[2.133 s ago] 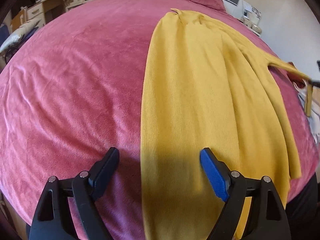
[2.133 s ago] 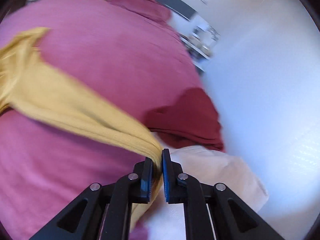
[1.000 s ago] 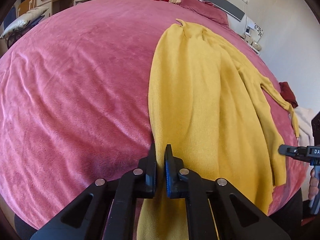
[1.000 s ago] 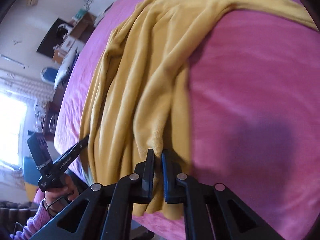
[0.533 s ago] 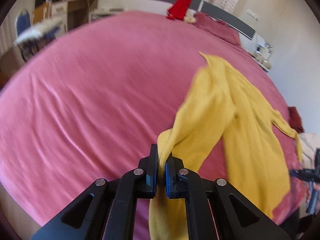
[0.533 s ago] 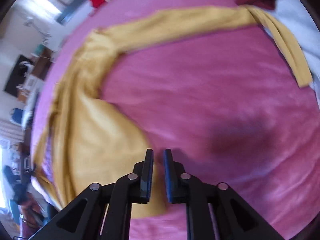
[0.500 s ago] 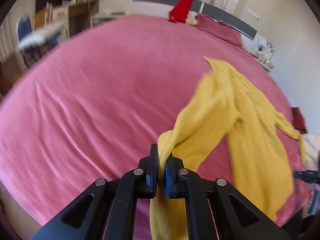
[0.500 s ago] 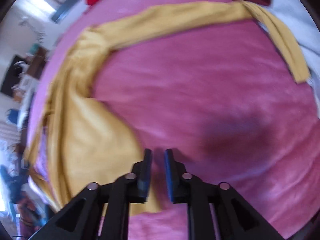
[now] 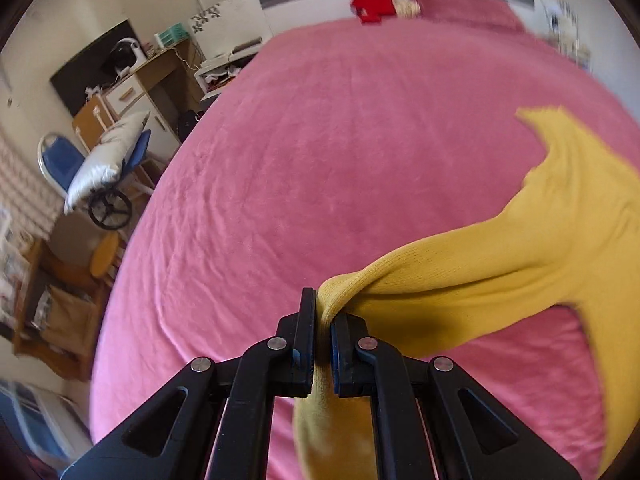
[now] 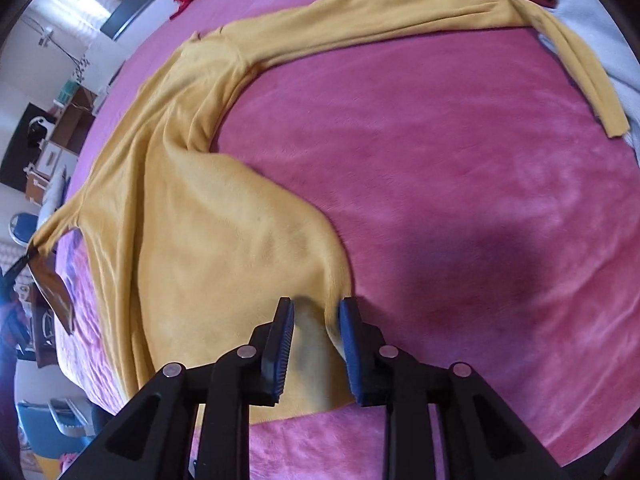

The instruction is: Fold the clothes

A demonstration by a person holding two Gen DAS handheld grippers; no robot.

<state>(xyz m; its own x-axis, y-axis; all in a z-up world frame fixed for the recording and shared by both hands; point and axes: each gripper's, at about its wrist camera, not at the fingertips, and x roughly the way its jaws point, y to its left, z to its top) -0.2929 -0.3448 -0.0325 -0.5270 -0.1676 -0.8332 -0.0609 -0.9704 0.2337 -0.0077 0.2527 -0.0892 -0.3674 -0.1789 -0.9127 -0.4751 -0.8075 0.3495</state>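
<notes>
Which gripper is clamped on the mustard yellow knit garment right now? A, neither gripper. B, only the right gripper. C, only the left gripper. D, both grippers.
C: the left gripper is shut on a bunched fold of the mustard yellow knit garment, while the right gripper stands open over the garment's edge on the pink plush bedspread.

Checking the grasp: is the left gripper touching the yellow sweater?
Touching. The left wrist view shows the left gripper shut on a bunched fold of the yellow sweater.
</notes>
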